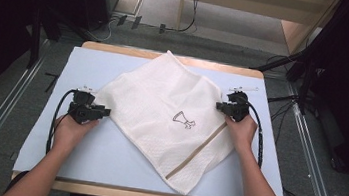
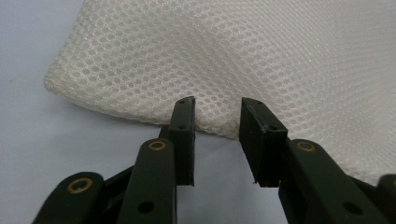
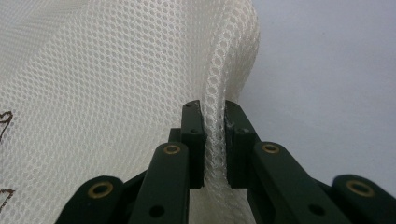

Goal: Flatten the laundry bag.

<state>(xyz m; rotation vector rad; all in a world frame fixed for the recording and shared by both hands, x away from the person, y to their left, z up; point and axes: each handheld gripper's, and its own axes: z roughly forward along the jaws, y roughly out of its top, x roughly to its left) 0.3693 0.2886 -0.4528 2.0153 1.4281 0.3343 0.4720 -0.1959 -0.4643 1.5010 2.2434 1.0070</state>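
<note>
The white honeycomb-mesh cloth (image 1: 170, 117) lies spread out like a diamond in the middle of the pale blue tabletop (image 1: 105, 155), one corner pointing to the far edge and one toward me. A small dark outline drawing (image 1: 183, 120) sits near its centre, and a tan stripe (image 1: 196, 151) runs slantwise across the near right part. At the cloth's right corner, the jaws of my right gripper (image 3: 215, 140) are pressed together on a raised fold of the mesh, pinching it between the pads. At the left corner, the jaws of my left gripper (image 2: 217, 140) stand spread, with the cloth's edge just at their tips and bare tabletop in the gap between them; they are not gripping it. Both my hands rest low on the tabletop.
</note>
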